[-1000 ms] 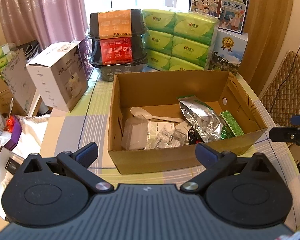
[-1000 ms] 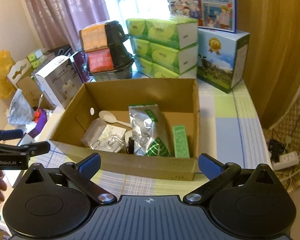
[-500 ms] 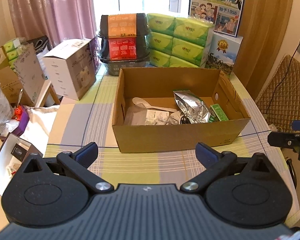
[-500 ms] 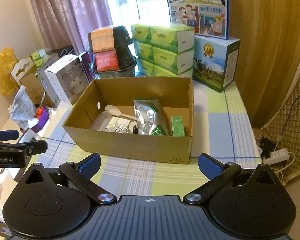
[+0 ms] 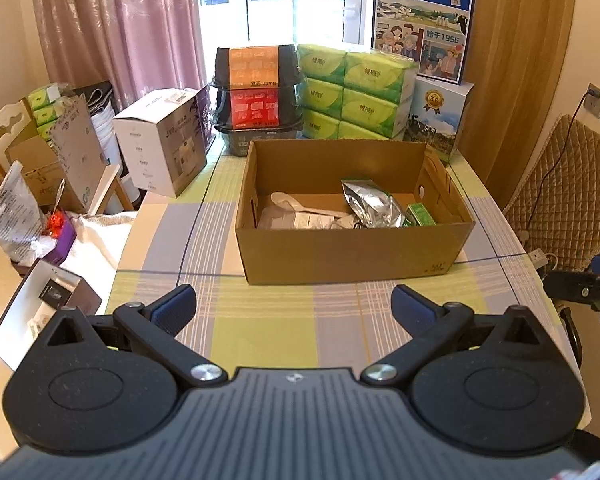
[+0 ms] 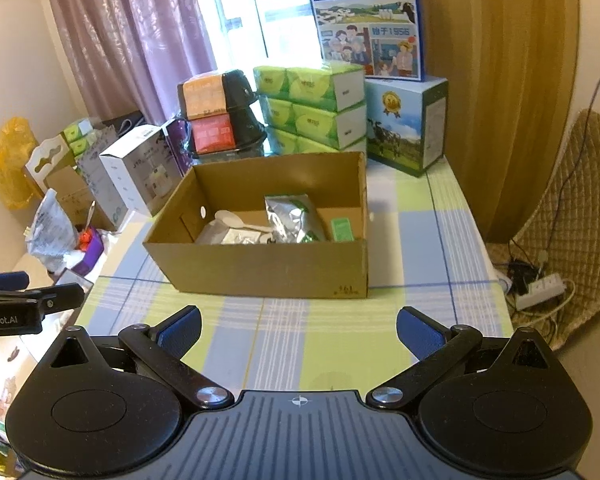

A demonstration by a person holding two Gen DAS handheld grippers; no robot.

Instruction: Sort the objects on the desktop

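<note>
Both grippers empty, jaws spread wide: left gripper [image 5: 294, 304], right gripper [image 6: 299, 326], each hovering over the checked green-and-blue table [image 5: 332, 324], short of the open brown cardboard box [image 5: 352, 252]. Inside the box: white plastic spoon [image 5: 296, 205], crinkled silver foil pouch [image 5: 370, 203], small green carton [image 5: 420, 215], clear plastic packets [image 5: 296, 220]. Stacked green tissue packs [image 5: 356, 96] sit behind the box.

Pulled both my tongs back from cardboard box [image 5: 352, 254]: left gripper [image 5: 294, 306] and right gripper [image 6: 298, 330] now farther off, box smaller at 12 o'clock, more checked tablecloth [image 6: 340, 356] showing between.
</note>
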